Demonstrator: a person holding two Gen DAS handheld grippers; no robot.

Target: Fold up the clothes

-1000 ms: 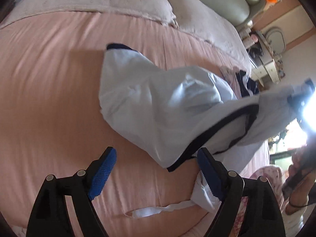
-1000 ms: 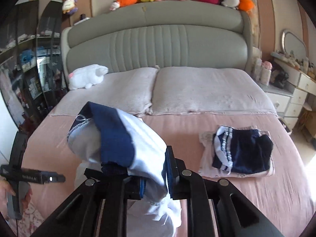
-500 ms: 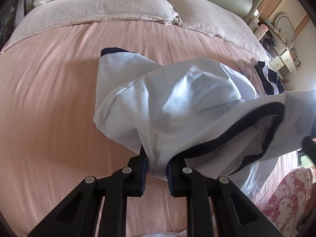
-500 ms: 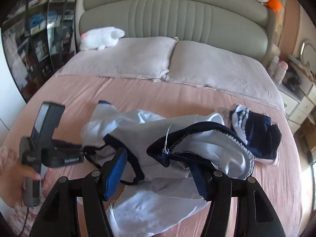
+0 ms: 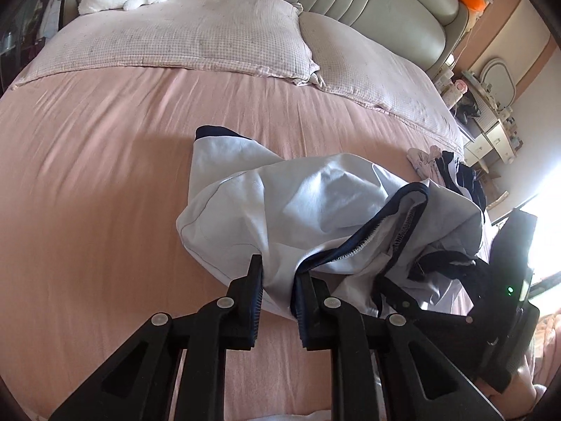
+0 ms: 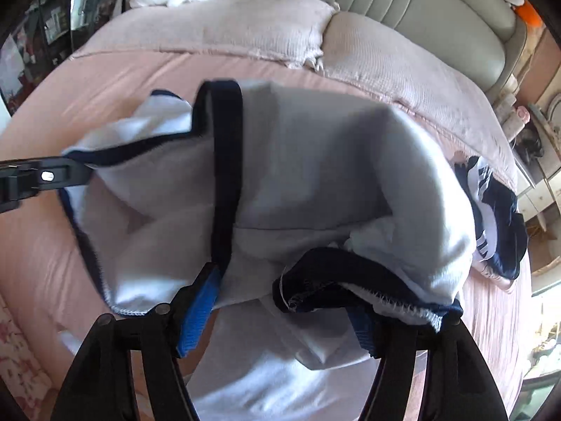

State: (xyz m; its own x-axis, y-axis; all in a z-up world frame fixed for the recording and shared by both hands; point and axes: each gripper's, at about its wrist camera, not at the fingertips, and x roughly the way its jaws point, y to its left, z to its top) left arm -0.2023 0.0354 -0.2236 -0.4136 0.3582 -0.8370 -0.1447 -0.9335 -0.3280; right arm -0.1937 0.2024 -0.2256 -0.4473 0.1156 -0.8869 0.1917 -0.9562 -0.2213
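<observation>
The white navy-trimmed shirt [image 5: 315, 203] lies crumpled mid-bed [image 5: 105, 182], its long axis running from the near edge toward the pillows [image 5: 196, 31]. The left gripper [image 5: 277, 298] is clenched on its hem. The right gripper [image 6: 284, 312] is opening, the navy-edged fabric loose between its jaws.

bed [image 5: 87, 182] pink sheet, beneath the fingers | two pillows [image 5: 182, 31] beyond them | grey padded headboard [image 5: 392, 3] behind pillows | white dresser [image 5: 491, 137] far right | bright window [image 5: 547, 210] glare at right
</observation>
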